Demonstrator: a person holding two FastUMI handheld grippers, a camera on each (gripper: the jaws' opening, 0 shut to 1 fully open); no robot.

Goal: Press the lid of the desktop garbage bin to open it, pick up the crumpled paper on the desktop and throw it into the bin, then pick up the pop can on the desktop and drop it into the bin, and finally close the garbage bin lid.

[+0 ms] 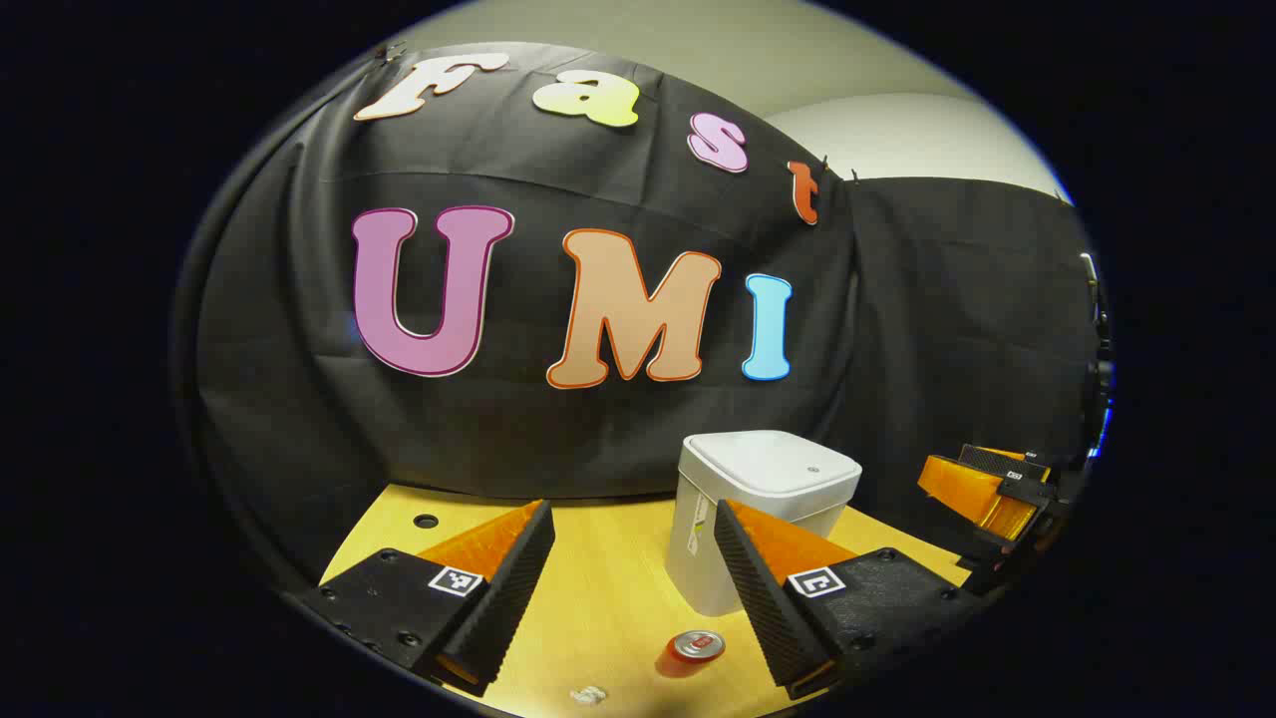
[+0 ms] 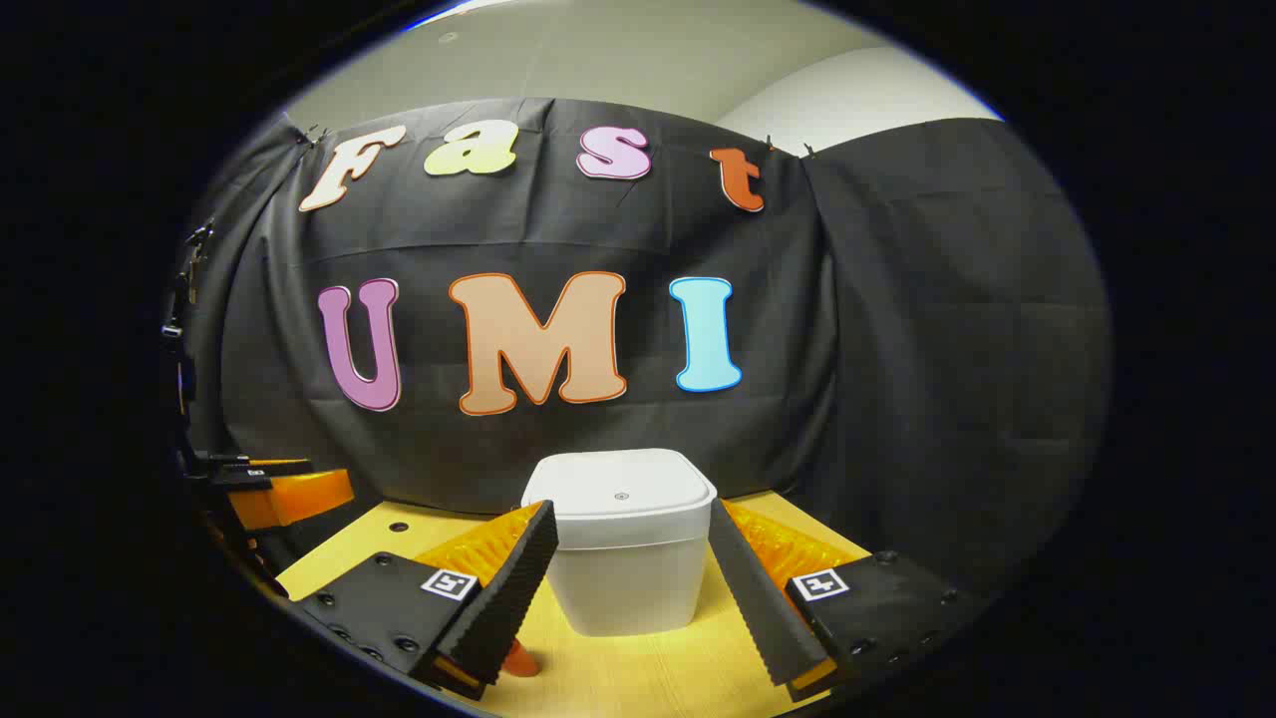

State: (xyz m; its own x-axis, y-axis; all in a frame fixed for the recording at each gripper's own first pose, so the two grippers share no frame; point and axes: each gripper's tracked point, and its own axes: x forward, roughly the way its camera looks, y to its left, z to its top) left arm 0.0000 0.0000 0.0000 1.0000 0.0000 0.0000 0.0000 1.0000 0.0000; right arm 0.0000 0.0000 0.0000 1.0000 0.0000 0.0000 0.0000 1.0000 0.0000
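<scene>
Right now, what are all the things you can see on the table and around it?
garbage bin: one, white, lid shut, at the back of the table by the black cloth.
pop can: one, red, upright, in front of the bin.
crumpled paper: one, white, at the near edge, beside the can.
table: one, yellow wood, with a small hole at a back corner.
left gripper: fingers open, holding nothing.
right gripper: fingers open, facing the bin.

A yellow wooden table with a small dark hole near its far left corner; pale wall above
</scene>
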